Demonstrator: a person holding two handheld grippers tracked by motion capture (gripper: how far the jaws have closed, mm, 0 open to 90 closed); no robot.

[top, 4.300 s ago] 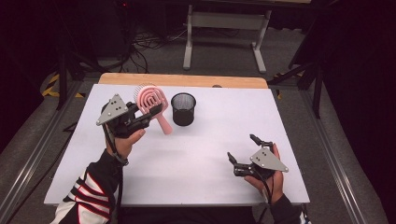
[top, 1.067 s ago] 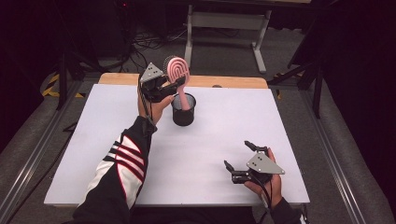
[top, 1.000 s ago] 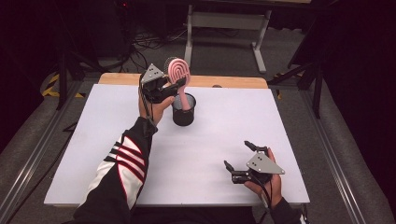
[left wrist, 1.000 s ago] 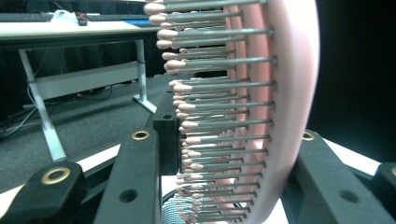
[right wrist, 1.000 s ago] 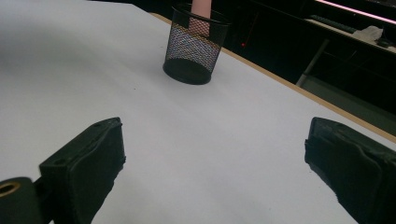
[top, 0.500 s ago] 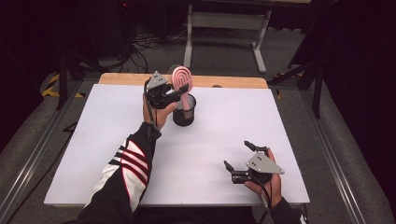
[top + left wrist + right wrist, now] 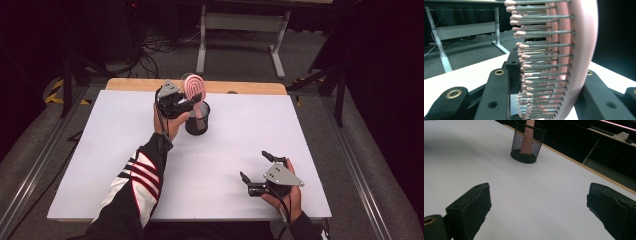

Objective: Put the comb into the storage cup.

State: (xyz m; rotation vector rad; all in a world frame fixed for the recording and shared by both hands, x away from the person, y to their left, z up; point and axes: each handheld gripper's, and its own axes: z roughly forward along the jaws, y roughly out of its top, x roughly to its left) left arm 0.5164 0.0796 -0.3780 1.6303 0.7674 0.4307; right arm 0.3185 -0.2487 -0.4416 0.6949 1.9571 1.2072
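The pink hairbrush [image 7: 194,89] is standing head-up just above the centre of the high view, its handle going down into the black mesh cup [image 7: 197,121] on the white counter [image 7: 100,150]. The left gripper [image 7: 176,102] is grasping the brush: its fingers are clenching the head from both sides, one against the bristle tips and the other against the smooth pink back, as the left gripper view is showing at close range [image 7: 564,62]. The cup is sitting in the upper middle of the counter, and in the right gripper view it is appearing at the top centre [image 7: 528,142] with the pink handle showing through the mesh.

The right gripper [image 7: 260,175] is resting in the lower right of the high view, its fingers spread wide and holding nothing, with bare counter between them.

The top of the brush is being cut off by the upper edge of both gripper views, and the handle's lower end is hard to make out behind the mesh.
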